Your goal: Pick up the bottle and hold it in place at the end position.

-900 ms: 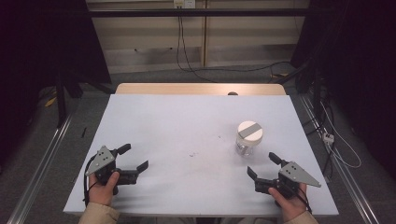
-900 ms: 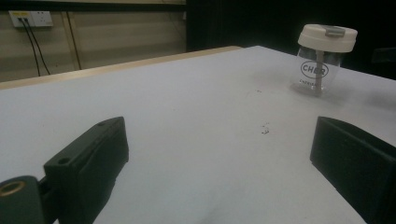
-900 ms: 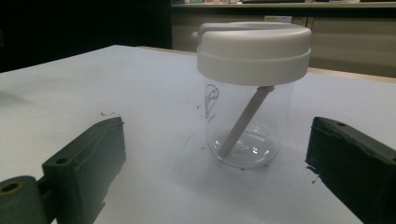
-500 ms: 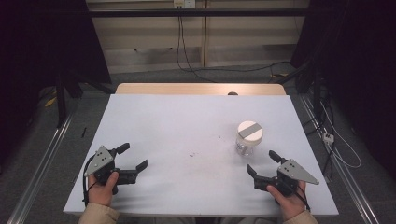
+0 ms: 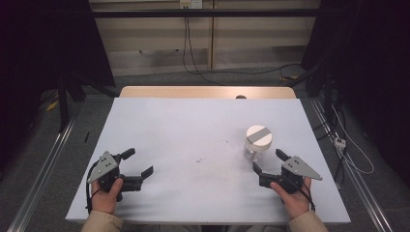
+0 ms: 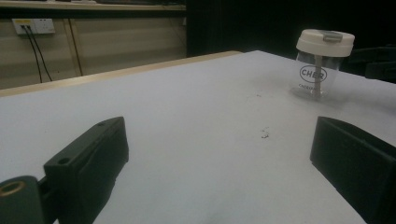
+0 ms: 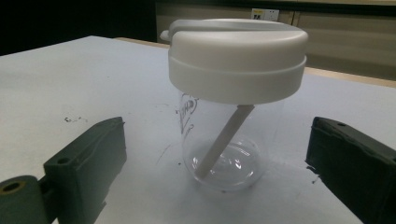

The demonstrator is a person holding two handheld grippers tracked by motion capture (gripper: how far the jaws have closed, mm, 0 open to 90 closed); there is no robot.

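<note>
From the high view we see the clear jar [image 5: 258, 145] with its white lid [image 5: 258, 136] standing upright on the right half of the desk [image 5: 193, 125]. Our right gripper [image 5: 271, 161] sits just on the near side of it, fingers spread wide with nothing between them, the jar a short way ahead of the tips and slightly toward the left finger. Our left gripper [image 5: 138, 162] rests well apart, at the near left of the desk, also wide and empty, pointing across toward the middle. We judge the right hand to be the one placed for the reach: a short push forward would bring the jar between its fingers.

In the left gripper view the jar [image 6: 319, 65] stands far off at the upper right, beyond the right finger [image 6: 355, 163]. This view gives us the printed lettering on the glass and a grey tab on the lid [image 6: 325, 41], and some dark specks [image 6: 265, 134] on the desk.

In the right gripper view the jar [image 7: 229, 140] stands close, upright, centred between the two fingers [image 7: 86, 163] but still ahead of them, untouched. Here we make out a white stick [image 7: 223, 140] leaning inside, from the lid down to the base, which the high view does not reveal. The jar's long axis is vertical, so the fingers would meet its sides level.
</note>
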